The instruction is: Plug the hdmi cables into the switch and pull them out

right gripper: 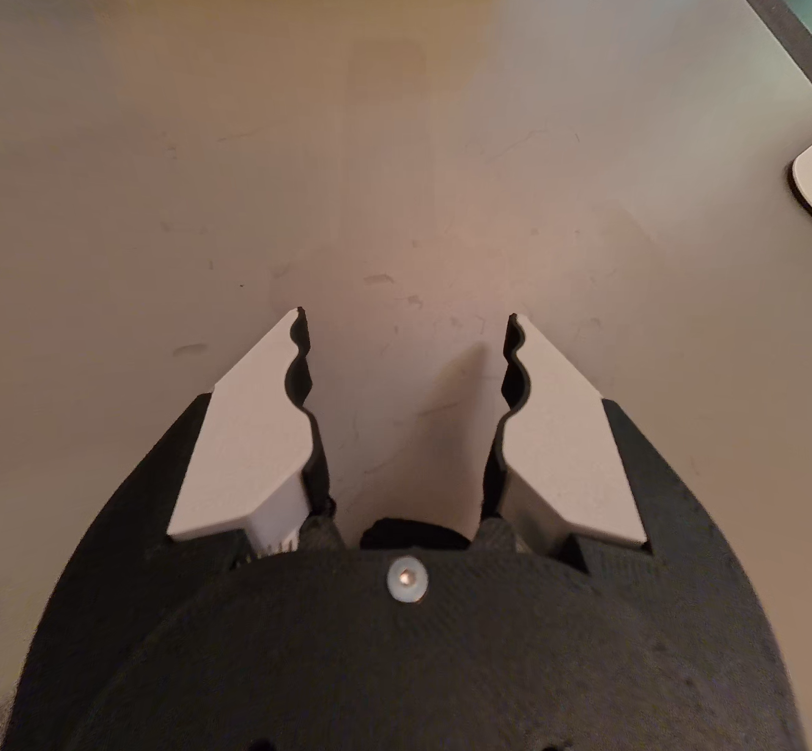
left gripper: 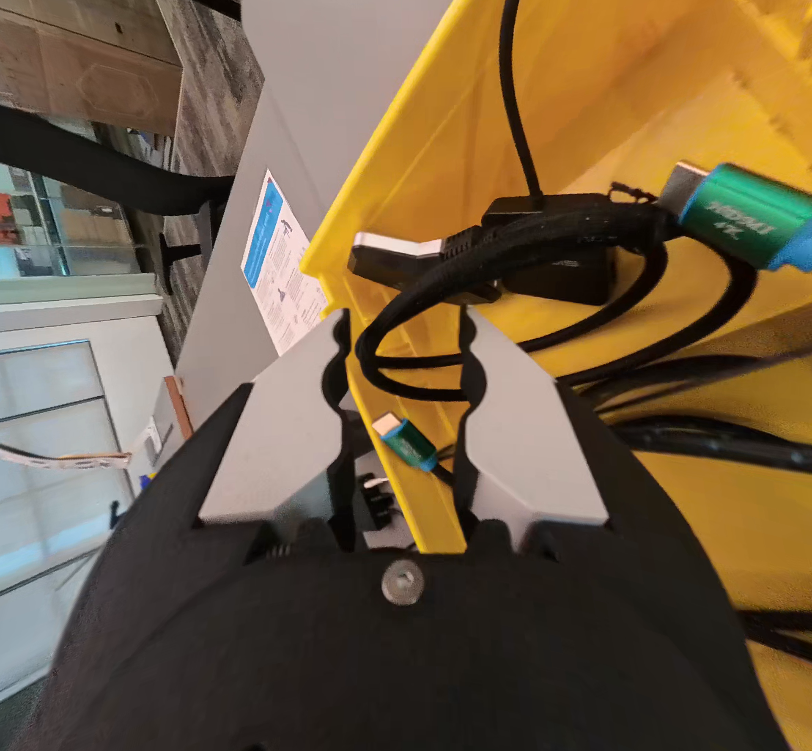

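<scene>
- Straddling the near wall of the yellow plastic bin with the left gripper, tongs moderately parted, one on each side of the wall; cannot tell whether either pad presses the plastic; probably poised this way to steady the bin or to reach over its rim
- Inside the bin, toward 1 o'clock from the tongs: a small black box-shaped switch with a thin black lead running off to 12 o'clock; lying on its side among the cables, likely just where it was dropped
- At 3 o'clock in the left wrist view: a green-and-blue metal HDMI plug, bare silver end pointing to 10 o'clock, not in any port
- Low between the tongs, at 6 o'clock: a second, smaller-looking green-and-blue plug, also loose against the bin wall
- At 11 o'clock from the tongs: a black-and-silver plug on a braided black cable looped under the switch; whether seated in a port, cannot tell
- Held apart over the bare grey tabletop: the right gripper, tongs wide and empty; the bin's outer face at 12 o'clock, well apart; seemingly kept clear in waiting
- Judged stage: nothing picked up yet
</scene>
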`<action>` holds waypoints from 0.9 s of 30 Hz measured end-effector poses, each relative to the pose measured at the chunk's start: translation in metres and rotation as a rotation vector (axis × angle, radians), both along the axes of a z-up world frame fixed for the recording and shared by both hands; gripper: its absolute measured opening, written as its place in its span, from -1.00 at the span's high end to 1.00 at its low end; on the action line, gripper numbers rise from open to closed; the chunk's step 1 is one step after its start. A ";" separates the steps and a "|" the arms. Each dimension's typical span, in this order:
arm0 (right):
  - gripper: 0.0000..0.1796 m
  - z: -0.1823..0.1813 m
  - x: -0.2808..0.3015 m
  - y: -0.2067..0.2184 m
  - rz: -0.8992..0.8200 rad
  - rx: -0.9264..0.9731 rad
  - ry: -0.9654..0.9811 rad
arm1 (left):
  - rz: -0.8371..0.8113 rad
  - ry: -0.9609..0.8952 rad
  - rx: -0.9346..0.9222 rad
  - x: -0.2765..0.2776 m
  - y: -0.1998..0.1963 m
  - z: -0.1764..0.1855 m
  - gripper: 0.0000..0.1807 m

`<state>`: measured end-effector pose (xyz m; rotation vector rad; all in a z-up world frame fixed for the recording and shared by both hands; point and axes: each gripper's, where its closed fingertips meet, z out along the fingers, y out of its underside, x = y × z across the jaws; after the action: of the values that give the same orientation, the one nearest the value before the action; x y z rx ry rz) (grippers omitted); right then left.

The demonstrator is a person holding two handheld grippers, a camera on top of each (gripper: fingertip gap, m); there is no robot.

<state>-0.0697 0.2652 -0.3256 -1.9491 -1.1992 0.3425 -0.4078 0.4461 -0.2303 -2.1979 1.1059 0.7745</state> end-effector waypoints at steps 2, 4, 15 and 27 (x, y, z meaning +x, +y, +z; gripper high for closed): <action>0.03 0.000 0.000 0.000 0.001 -0.002 0.001 | -0.005 0.040 -0.011 -0.002 0.007 -0.008 0.58; 0.04 0.000 0.000 0.000 0.002 -0.003 0.001 | -0.002 0.082 0.024 -0.007 0.015 -0.006 0.82; 0.05 0.000 0.000 -0.001 0.006 -0.005 0.002 | -0.040 0.045 0.141 -0.004 0.016 0.026 0.94; 0.05 0.000 0.000 -0.001 0.007 -0.006 0.002 | 0.019 -0.122 0.269 -0.012 0.019 0.079 0.94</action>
<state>-0.0701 0.2639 -0.3257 -1.9495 -1.2053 0.3527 -0.4198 0.4647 -0.1511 -2.0022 0.8679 0.7407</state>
